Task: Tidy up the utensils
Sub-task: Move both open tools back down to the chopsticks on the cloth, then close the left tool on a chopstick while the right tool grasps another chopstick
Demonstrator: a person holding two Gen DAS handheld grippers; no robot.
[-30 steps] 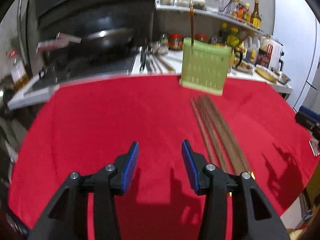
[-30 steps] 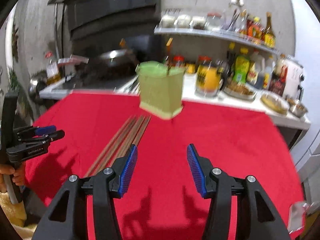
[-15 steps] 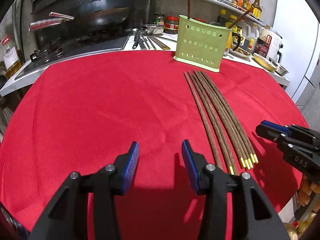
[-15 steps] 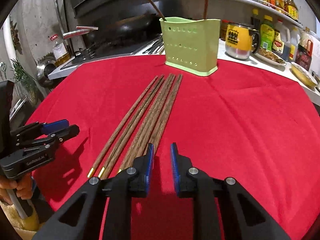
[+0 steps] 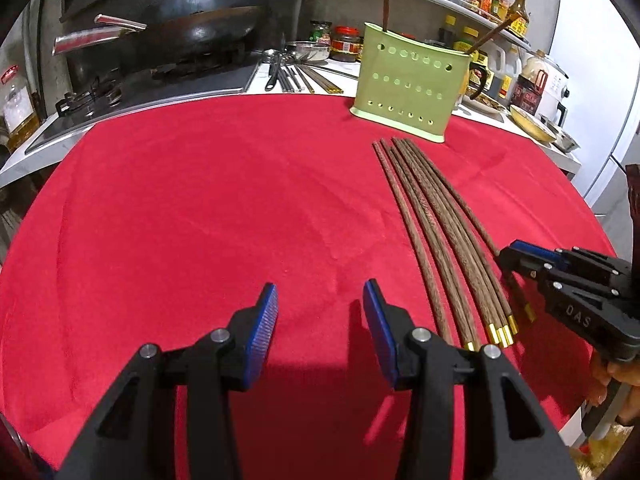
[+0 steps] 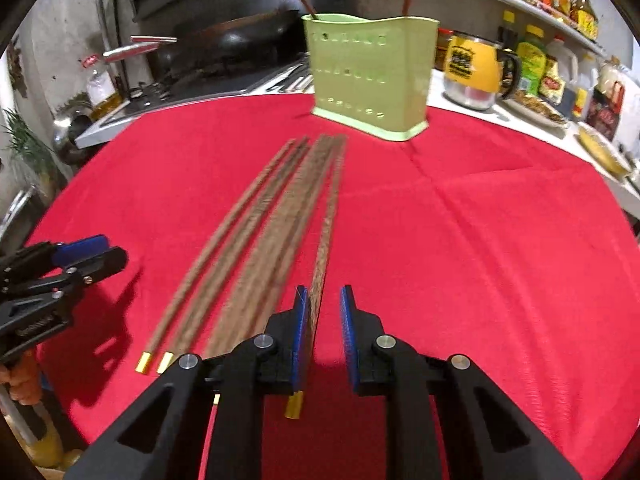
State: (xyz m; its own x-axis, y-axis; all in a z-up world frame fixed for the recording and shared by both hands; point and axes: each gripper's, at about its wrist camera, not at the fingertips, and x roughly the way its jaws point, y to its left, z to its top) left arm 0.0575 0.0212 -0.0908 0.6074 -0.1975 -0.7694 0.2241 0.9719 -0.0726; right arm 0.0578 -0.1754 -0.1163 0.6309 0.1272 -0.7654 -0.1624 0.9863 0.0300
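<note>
On the red tablecloth [image 6: 480, 240], the right gripper [image 6: 324, 304] has come down over the outermost chopstick [image 6: 326, 232], jaws just narrowed around it but not yet clamped; the green holder [image 6: 372, 80] waits beyond. The left gripper [image 5: 320, 312] hovers apart, empty.

left hand-held gripper [image 5: 320, 316]: jaws apart, empty | right hand-held gripper [image 6: 325, 320]: jaws narrowed, angled down

Wok [image 5: 192, 32] on stove — yellow mug [image 6: 476, 68] on counter.
</note>
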